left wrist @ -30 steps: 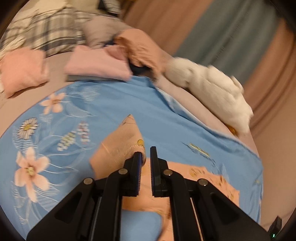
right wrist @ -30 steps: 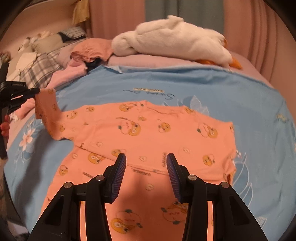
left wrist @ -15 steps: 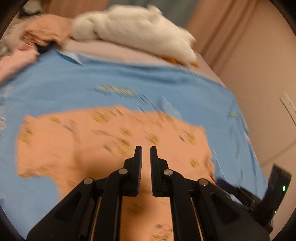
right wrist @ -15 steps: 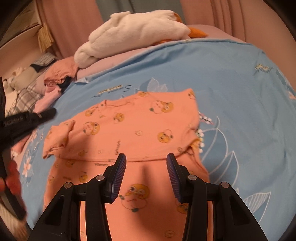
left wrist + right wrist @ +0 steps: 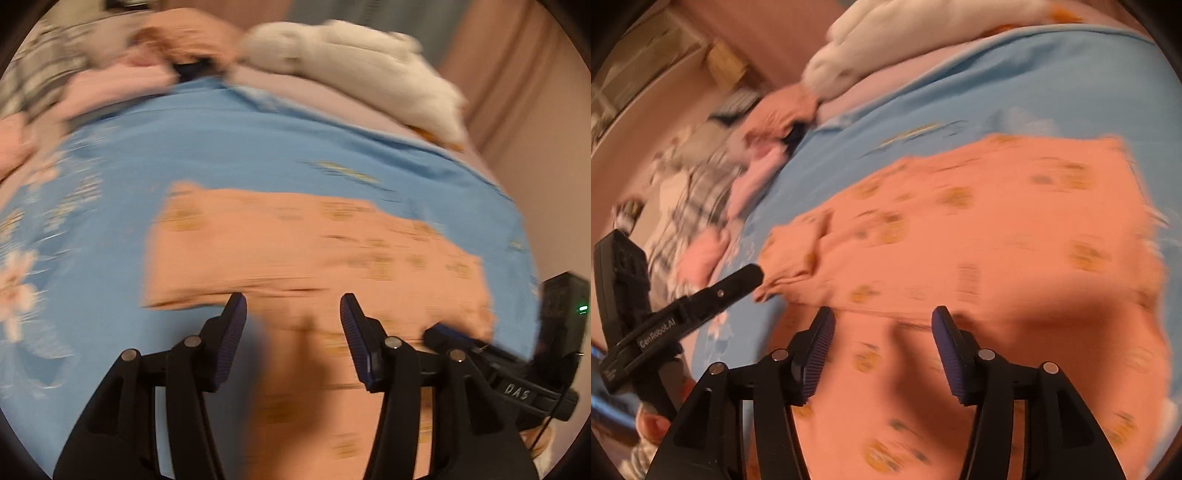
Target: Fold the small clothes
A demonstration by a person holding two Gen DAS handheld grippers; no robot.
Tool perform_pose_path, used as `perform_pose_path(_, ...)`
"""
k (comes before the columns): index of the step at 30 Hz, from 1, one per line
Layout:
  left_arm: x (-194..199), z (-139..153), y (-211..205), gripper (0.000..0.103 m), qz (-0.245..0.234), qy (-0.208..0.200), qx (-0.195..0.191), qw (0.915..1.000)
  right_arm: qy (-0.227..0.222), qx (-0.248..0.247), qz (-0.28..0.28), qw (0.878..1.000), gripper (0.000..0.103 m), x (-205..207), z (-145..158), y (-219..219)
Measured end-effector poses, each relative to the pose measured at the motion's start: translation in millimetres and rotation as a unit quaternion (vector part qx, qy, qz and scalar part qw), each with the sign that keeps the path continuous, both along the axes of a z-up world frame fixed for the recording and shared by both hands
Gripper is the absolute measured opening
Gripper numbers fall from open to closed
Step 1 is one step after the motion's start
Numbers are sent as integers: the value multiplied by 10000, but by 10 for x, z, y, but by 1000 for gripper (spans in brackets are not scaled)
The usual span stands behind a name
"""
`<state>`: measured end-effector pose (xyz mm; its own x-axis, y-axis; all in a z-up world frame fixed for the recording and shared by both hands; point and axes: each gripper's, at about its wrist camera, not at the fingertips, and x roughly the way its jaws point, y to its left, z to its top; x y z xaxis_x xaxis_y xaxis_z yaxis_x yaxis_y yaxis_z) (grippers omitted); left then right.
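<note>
Orange shirt (image 5: 314, 251), printed with small yellow cartoon figures, lies spread flat on the blue flowered sheet (image 5: 221, 147) of a bed. One end of the shirt is folded over onto the body, and the fold edge runs crosswise just ahead of both sets of fingertips. In the left wrist view the folded band stretches left to right across the frame, while the rest of the garment runs down toward the camera, so the long axis points from the near edge toward the far side of the bed. In the right wrist view a short sleeve (image 5: 792, 254) sticks out at the left side of the shirt, its tip just beside the other tool's finger. Left hand-held gripper (image 5: 293, 314): jaws have just been opening and stand apart above the cloth, nothing pinched between them. Right hand-held gripper (image 5: 882, 325): jaws have likewise just been opening and stand apart over the fold edge, with no cloth pressed by the pads. Each tool appears at the edge of the other's view. Both views are motion-blurred. Beyond the sheet, at the far side of the bed, lie a white plush toy (image 5: 354, 70) on a pale pink cover (image 5: 871, 88), a crumpled orange garment (image 5: 779, 110), folded pink clothes (image 5: 114, 88) and a plaid cloth (image 5: 694, 192), all well apart from the shirt.
</note>
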<state>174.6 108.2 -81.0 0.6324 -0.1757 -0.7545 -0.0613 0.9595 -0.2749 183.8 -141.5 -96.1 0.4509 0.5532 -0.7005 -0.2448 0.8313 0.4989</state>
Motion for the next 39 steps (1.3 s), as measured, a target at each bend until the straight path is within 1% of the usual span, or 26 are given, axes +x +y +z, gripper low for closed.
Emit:
perform_pose_path(2,-66,-68,310,52,339,81,-18,9994,-331,-515,347,9975,54,37,35,407)
perform_pose_path(4,-136,-147,591,52,639,161,-145,9977,-642,-716,783,9923,54,49,89,726)
perform_pose_path(6,-186,-191,720,52,800,200,-252,9963,-884,-849,1313,9837,54,67,145,1114)
perform_pose_path(9,-252,-294,861,52,933,289,-426,9943,-1158,-1235,1775,9695,54,118,182,1596)
perform_pose_path(10,-261,-313,875,52,937,306,-451,9941,-1162,-1402,1921,9643,54,189,151,1860)
perform_pose_path(11,-268,-332,880,52,931,326,-480,9940,-1162,-1402,1921,9643,54,189,151,1860)
perform_pose_path(14,-253,-344,895,52,881,332,-538,9941,-1051,-1549,2042,9609,54,287,77,2083)
perform_pose_path(18,-239,-360,954,52,873,319,-616,9938,-1075,-1763,2260,9520,54,310,3,2250)
perform_pose_path(20,-247,-368,962,52,873,323,-644,9936,-957,-2070,2218,9481,41,372,-84,2249)
perform_pose_path(22,-255,-380,966,52,866,332,-661,9935,-933,-2117,2200,9477,23,391,-94,2246)
perform_pose_path(23,-255,-384,969,52,868,339,-672,9934,-939,-2137,2153,9482,18,402,-98,2218)
perform_pose_path(24,-253,-387,972,52,868,347,-692,9932,-920,-2041,2115,9514,14,415,-80,2189)
perform_pose_path(25,-253,-389,970,52,867,357,-709,9931,-859,-1807,2026,9586,14,432,-46,2122)
perform_pose_path(27,-254,-390,964,52,855,360,-716,9931,-680,-1024,1757,9767,14,466,73,1890)
perform_pose_path(29,-254,-386,937,52,826,370,-720,9933,-599,-247,1553,9857,14,450,197,1628)
perform_pose_path(30,-252,-383,926,52,810,372,-729,9933,-531,101,1452,9879,14,442,227,1485)
perform_pose_path(33,-251,-370,861,52,741,383,-740,9938,-328,944,1142,9884,14,430,256,1098)
perform_pose_path(35,-244,-360,798,52,674,413,-730,9942,-201,1467,1000,9839,14,421,243,846)
perform_pose_path(36,-239,-356,775,52,650,418,-725,9944,-132,1629,929,9822,14,414,225,727)
perform_pose_path(37,-237,-349,743,52,619,424,-717,9946,-72,1658,829,9826,14,403,203,629)
perform_pose_path(38,-237,-340,711,52,579,423,-720,9948,-41,1576,747,9847,14,401,187,594)
perform_pose_path(39,-239,-332,680,54,536,412,-715,9951,-53,1363,583,9889,14,369,176,519)
